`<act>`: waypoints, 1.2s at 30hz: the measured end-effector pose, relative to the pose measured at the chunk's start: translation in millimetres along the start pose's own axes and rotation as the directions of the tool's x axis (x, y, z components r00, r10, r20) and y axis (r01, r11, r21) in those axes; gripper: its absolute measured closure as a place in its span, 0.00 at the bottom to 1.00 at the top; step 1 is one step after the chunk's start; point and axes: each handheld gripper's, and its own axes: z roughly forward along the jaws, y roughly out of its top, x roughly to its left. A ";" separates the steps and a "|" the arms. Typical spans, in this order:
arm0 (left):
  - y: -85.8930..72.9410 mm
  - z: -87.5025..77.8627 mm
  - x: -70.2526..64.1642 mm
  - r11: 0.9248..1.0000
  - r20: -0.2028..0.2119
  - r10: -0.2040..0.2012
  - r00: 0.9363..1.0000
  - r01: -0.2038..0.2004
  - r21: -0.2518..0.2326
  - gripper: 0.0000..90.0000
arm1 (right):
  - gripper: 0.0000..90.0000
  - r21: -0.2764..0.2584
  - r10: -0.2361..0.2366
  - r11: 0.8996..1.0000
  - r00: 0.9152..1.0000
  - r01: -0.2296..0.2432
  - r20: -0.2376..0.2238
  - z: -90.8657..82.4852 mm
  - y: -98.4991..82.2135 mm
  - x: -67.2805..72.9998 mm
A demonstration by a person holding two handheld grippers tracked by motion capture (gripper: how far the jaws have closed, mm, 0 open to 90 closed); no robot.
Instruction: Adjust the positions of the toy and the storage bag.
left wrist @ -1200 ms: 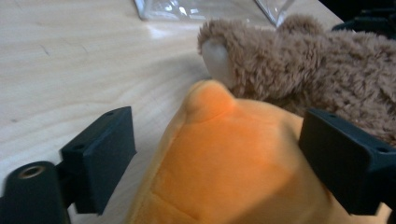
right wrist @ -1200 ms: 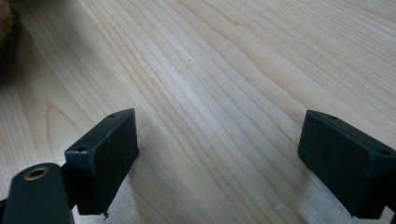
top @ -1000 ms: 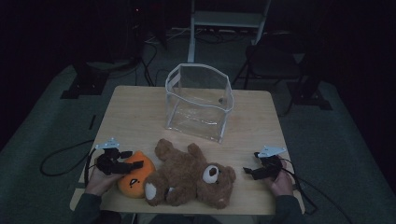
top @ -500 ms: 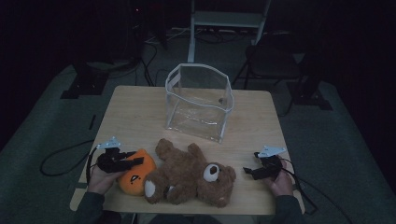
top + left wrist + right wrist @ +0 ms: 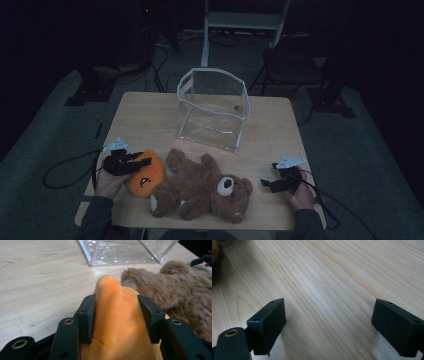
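An orange plush toy [image 5: 146,176] lies at the table's front left, against a brown teddy bear [image 5: 200,187] that sprawls on its back. My left gripper [image 5: 136,162] has just been closing and is now shut on the orange toy [image 5: 117,325]; both pads [image 5: 86,315] press into its sides. Just beyond the toy is the bear's fur [image 5: 180,292]. My right gripper [image 5: 267,184] rests at the front right, a short way right of the bear's head. It stands open [image 5: 329,322] over bare wood with nothing between its fingers.
A clear plastic bag with white trim [image 5: 212,107] stands upright and open-topped at the table's middle back; its base [image 5: 120,252] is visible past the toy. The wooden table [image 5: 145,120] is bare at its back left. Chairs and cables lie in the dark beyond.
The left gripper's jaws have closed in on the orange toy, which now looks squeezed. The right hand and the bear have stayed put.
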 end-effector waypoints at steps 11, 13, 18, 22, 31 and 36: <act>21.0 6.4 14.8 1.000 -0.067 0.007 0.998 -0.008 -0.028 0.59 | 0.13 0.001 0.000 1.000 1.000 0.000 0.000 -0.1 0.0 0.0; 25.4 8.1 17.7 0.999 -0.076 0.007 0.997 -0.009 -0.032 0.59 | 0.13 0.001 0.000 1.000 1.000 0.000 0.000 -0.1 0.0 0.0; 37.0 12.6 24.3 0.999 -0.084 0.003 0.996 -0.007 -0.047 0.59 | 0.13 0.000 0.000 1.000 1.000 0.000 0.000 0.0 0.0 0.0; 48.4 19.5 30.3 0.998 -0.099 0.005 0.995 -0.010 -0.055 0.59 | 0.13 0.000 0.000 1.000 1.000 0.000 0.000 0.0 0.0 0.0; 77.5 39.6 43.1 0.997 -0.123 0.018 0.992 -0.027 -0.078 0.59 | 0.13 0.000 0.003 1.000 1.000 -0.003 0.001 0.0 0.0 0.0; 89.9 48.8 48.7 0.996 -0.137 0.010 0.991 -0.023 -0.091 0.59 | 0.13 0.001 0.003 1.000 1.000 -0.003 0.001 -0.1 0.0 -0.1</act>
